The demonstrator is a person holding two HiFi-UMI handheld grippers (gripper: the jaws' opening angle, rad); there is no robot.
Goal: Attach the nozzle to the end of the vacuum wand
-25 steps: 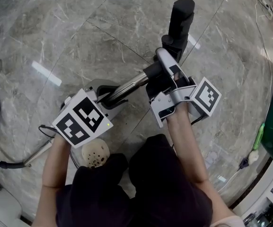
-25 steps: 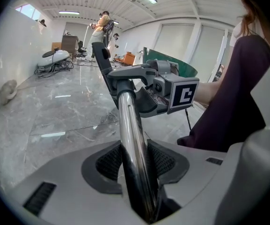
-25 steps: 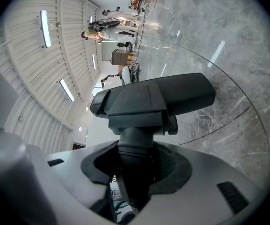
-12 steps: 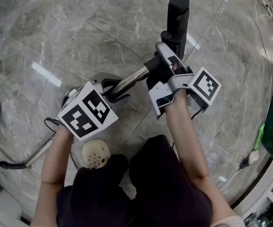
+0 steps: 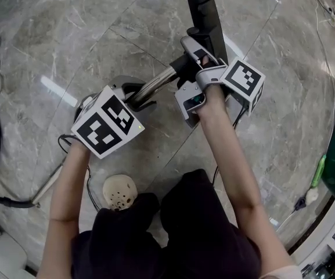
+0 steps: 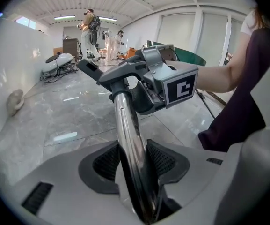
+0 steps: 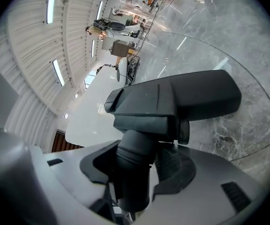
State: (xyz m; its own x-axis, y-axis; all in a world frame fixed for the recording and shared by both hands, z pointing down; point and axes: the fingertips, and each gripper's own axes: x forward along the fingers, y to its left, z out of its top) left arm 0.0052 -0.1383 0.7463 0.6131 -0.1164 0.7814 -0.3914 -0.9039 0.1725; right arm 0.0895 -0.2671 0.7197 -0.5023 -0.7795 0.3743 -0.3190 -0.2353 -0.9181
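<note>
Nozzle (image 5: 203, 11) swung left — right gripper (image 7: 137, 167) clamps its neck, unseen overhead.

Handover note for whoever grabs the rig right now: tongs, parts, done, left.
Left tongs: shut on the metal wand, pads on either side of the tube.
Right tongs: shut on the neck of the black nozzle. The jaws have just opened slightly, with the neck between them.
Parts: both are held in front of the person, and the nozzle collar meets the wand's far end.
Done: both parts gripped, ends brought together.
Left: I cannot tell whether the joint is fully seated. Probably push it home, then check.
</note>
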